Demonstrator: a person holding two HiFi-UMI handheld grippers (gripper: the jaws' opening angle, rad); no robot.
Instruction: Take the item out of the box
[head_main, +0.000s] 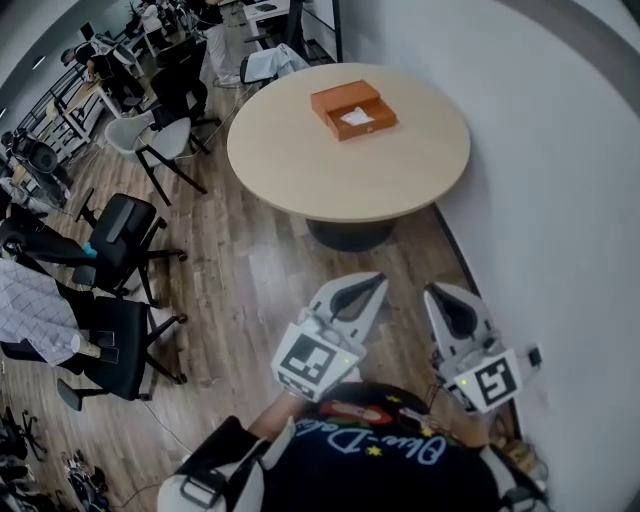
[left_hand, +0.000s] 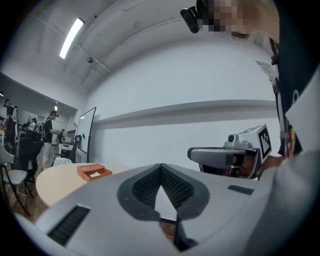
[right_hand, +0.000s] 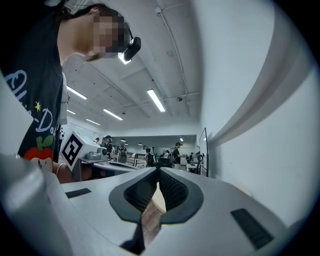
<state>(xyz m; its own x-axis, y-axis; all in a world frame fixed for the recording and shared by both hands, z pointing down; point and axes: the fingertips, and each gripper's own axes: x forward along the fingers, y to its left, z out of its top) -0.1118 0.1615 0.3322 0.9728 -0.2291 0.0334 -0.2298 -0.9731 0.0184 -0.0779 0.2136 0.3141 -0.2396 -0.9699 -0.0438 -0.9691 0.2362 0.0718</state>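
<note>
Orange box (head_main: 353, 109) open on round table (head_main: 300, 165), white item (head_main: 356, 116) inside. Your left gripper (head_main: 372, 287) and right gripper (head_main: 436, 296) well short of table, jaws together, empty. Risk: arrive unopened, you shove box.

Only pale cursive lettering on the person's dark shirt (head_main: 350, 475) shows (too partial to read).

A round, pale wooden table (head_main: 330, 175) is carried on a dark pedestal (head_main: 350, 236). An open orange box (head_main: 353, 110) is set on the top, toward 12 o'clock from its centre.
</note>
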